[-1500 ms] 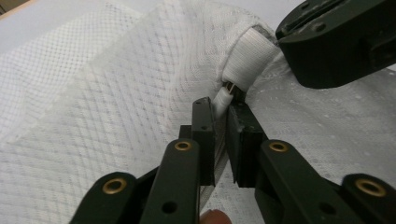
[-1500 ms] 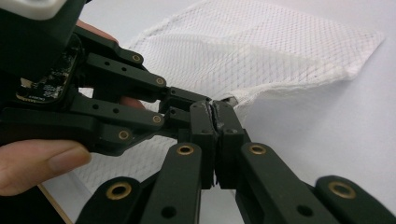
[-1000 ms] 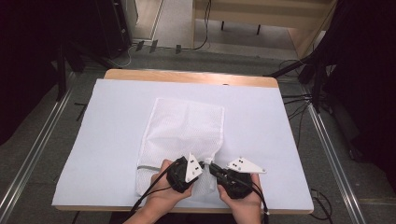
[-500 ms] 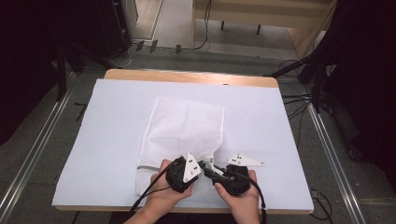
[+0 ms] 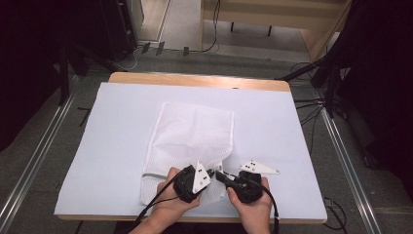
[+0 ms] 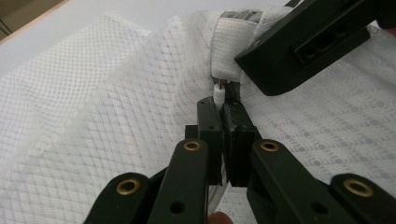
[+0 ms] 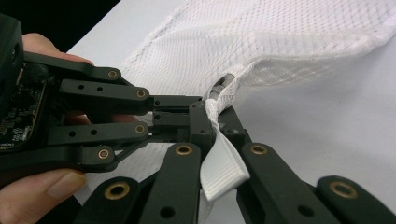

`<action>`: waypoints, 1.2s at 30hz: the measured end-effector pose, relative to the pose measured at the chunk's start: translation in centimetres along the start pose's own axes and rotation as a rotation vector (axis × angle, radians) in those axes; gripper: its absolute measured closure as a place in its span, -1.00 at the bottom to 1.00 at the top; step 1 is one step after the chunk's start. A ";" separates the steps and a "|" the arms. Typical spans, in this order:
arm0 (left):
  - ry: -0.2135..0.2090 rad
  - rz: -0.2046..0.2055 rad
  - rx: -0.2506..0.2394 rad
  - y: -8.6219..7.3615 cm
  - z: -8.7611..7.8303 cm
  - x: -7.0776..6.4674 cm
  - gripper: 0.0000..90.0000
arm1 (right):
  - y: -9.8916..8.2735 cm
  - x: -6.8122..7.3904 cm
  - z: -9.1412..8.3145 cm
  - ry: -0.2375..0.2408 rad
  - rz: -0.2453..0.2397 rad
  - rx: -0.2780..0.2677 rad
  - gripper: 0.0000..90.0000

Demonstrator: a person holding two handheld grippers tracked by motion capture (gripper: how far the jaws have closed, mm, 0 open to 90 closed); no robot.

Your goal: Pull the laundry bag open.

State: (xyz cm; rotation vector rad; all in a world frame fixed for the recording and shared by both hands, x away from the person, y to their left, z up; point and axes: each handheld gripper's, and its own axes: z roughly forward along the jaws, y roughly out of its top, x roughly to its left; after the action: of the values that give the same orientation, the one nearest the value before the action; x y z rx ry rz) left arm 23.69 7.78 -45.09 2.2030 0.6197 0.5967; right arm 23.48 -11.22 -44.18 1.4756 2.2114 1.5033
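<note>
At the lower centre of the high view, the left gripper (image 5: pixel 210 173) and the right gripper (image 5: pixel 220 175) meet tip to tip over the near corner of a white mesh laundry bag (image 5: pixel 192 134). In the left gripper view the jaws are pressed together on the small white zipper pull (image 6: pixel 218 91) at the bag's seam. In the right gripper view the jaws are clamped on the white fabric tab (image 7: pixel 219 163) at the end of the zipper, with the left gripper's linkage just beside it at the frame's left.

Against the picture of a second ago, the right gripper has slid leftward toward the left one, so both now bite at the same corner. That probably means one tool anchors the tab while the other is set to draw the pull along the zipper.

The bag lies flat on the white sheet (image 5: pixel 292 126) covering the table (image 5: pixel 195 79), running toward the upper middle. No brand, label or readable writing shows; the circuit board at the far left of the right gripper view is too blurred to read.
</note>
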 end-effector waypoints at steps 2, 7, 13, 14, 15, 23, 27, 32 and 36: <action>-0.002 0.008 0.004 0.0 0.0 0.0 0.97 | 0.0 0.3 0.0 -0.022 -0.014 -0.001 1.00; 0.012 0.041 0.015 -0.2 0.0 -0.1 0.97 | -0.2 0.5 -0.1 -0.057 -0.020 -0.012 1.00; 0.004 0.040 0.021 -0.6 -0.2 0.1 0.97 | -0.2 0.3 -0.2 -0.065 -0.020 -0.022 1.00; 0.002 0.041 0.021 -0.6 -0.2 0.1 0.97 | -0.2 0.3 -0.2 -0.071 -0.026 -0.020 1.00; 0.000 0.042 0.020 -0.7 -0.3 0.1 0.97 | -0.3 0.3 -0.2 -0.074 -0.030 -0.021 1.00; -0.008 0.026 0.041 -1.7 -0.5 0.8 0.97 | -0.1 0.2 -0.4 -0.101 -0.032 -0.027 1.00; -0.007 0.020 0.059 -2.3 -0.6 1.2 0.97 | 0.0 -0.1 -0.7 -0.103 -0.025 -0.037 1.00; -0.005 0.012 0.074 -3.1 -1.1 1.9 0.97 | 0.0 -0.3 -0.7 -0.109 -0.027 -0.032 1.00; 0.003 -0.001 0.085 -4.0 -1.7 2.5 0.97 | 0.0 -0.4 -0.7 -0.117 -0.030 -0.030 1.00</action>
State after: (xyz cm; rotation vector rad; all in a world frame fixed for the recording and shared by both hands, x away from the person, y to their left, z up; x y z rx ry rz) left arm 23.70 12.57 -46.53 2.2808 0.6584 0.5837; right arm 23.30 -12.04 -44.01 1.4747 2.1251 1.3975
